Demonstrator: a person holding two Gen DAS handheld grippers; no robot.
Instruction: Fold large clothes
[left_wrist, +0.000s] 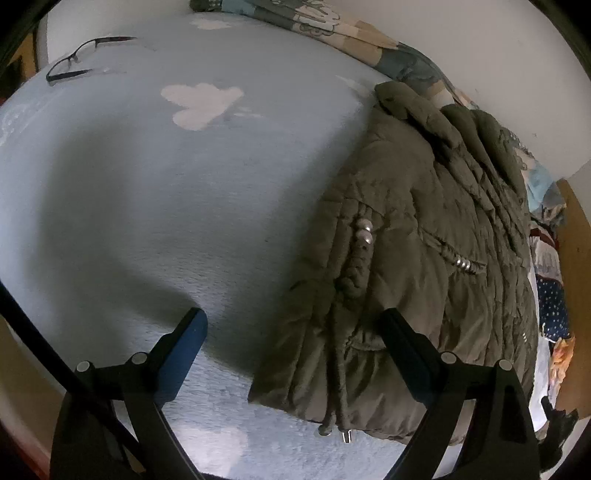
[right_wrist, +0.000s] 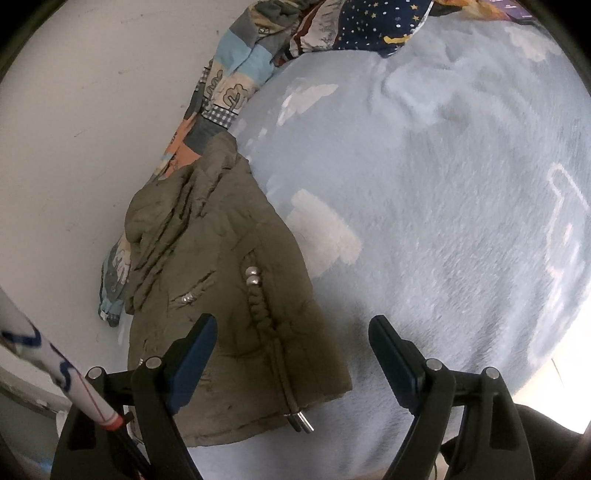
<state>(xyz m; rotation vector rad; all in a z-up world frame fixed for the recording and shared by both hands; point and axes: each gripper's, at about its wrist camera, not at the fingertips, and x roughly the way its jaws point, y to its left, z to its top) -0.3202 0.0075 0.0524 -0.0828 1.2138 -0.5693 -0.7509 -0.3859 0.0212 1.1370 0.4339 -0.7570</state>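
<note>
Olive padded jacket (left_wrist: 424, 258) folded on a pale blue cloud-print bed (left_wrist: 166, 203), left hand-held gripper (left_wrist: 291, 325) and right hand-held gripper (right_wrist: 291, 332) above it, jaws apart, gripping nothing, glasses (left_wrist: 85, 59) well apart

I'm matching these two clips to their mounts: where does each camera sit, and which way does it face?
Left wrist view: on the left gripper, looking steeply down at the blue blanket, the olive jacket to the right, glasses far off; open jaws show.
Right wrist view: on the right gripper, looking down at the jacket beside the wall; open jaws show.
Shared: jacket, blanket, patterned quilt.
</note>
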